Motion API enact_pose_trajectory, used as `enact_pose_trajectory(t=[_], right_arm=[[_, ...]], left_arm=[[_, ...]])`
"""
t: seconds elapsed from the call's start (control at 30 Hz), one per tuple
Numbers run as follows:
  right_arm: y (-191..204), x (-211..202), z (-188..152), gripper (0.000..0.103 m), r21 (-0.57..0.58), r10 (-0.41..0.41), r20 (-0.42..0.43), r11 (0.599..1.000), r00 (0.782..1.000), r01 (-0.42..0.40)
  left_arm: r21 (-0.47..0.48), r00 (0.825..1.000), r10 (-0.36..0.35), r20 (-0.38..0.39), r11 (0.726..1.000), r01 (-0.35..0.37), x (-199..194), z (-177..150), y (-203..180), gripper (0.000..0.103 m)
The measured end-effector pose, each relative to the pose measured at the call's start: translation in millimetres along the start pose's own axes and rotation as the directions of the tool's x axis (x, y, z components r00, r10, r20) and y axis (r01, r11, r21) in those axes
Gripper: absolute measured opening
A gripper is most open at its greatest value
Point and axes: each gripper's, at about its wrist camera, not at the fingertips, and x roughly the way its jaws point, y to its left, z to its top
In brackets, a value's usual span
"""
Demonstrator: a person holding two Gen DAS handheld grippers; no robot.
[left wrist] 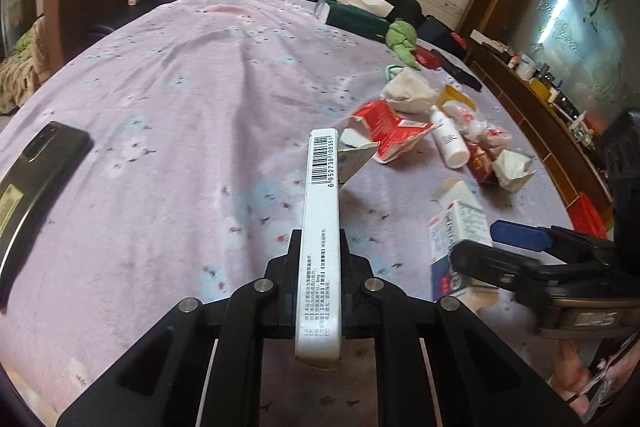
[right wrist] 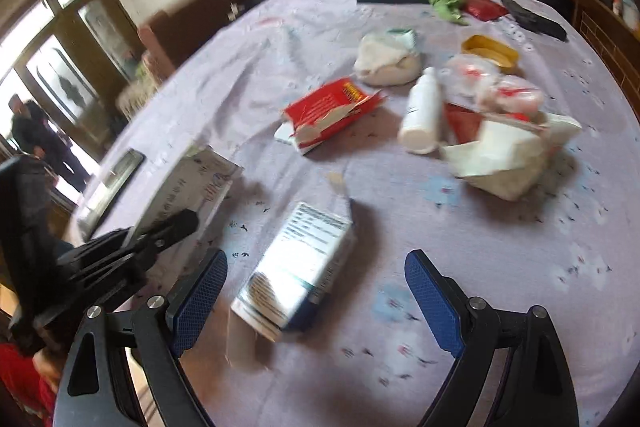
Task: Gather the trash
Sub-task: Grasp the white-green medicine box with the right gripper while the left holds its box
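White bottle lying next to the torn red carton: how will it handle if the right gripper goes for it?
The white bottle lies on its side and looks round, so it would probably roll if nudged. Its surface seems smooth plastic, so possibly slippery. It touches the red carton and the crumpled wrappers, which may shift too.

A lilac floral cloth [left wrist: 168, 115] covers the table. On it: phone [left wrist: 36, 179] at nine o'clock; red carton [left wrist: 384, 131], white bottle [left wrist: 450, 141] and crumpled wrappers [left wrist: 508, 167] at two; blue-white box [right wrist: 296, 267] nearer; tissue box [left wrist: 356, 15] at one.
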Motion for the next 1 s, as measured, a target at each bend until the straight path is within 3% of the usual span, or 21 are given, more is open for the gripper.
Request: enact_pose_trajectory(t=[0.1, 0.17, 0.23, 0.43, 0.6, 1.0], right_arm=[[9.0, 16.0, -1.6, 0.073, -0.032, -0.092, -0.042, 0.995, 0.995, 0.090], [6.9, 18.4, -5.2, 0.045, -0.020, -0.098, -0.064, 0.995, 0.993, 0.097], [-0.4, 13.8, -8.4, 0.040, -0.015, -0.126, -0.054, 0.992, 0.991, 0.125], [-22.3, -24.7, -29.0, 0.040, 0.020, -0.136, 0.068, 0.991, 0.988, 0.135], [-34.1, -54.8, -47.4, 0.040, 0.025, -0.231, 0.189, 0.973, 0.954, 0.231], [-62.2, -65.3, -52.6, 0.040, 0.058, -0.218, 0.216, 0.976, 0.952, 0.211]], left_arm=[[0.003, 1.000, 0.006, 0.003, 1.000, -0.006, 1.2, -3.3, 0.9, 0.012], [0.018, 1.000, 0.017, 0.013, 1.000, -0.017, 0.9, -5.9, -3.5, 0.012], [0.027, 0.999, 0.013, 0.031, 1.000, -0.014, -0.9, -6.6, -10.0, 0.012], [0.092, 0.996, -0.018, 0.089, 0.996, 0.010, -8.7, -5.9, -47.4, 0.012], [0.136, 0.994, -0.015, 0.107, 0.991, 0.000, -5.2, -6.5, -79.8, 0.012], [0.208, 0.993, 0.059, 0.101, 0.975, -0.079, 13.5, -9.9, -115.6, 0.012]])
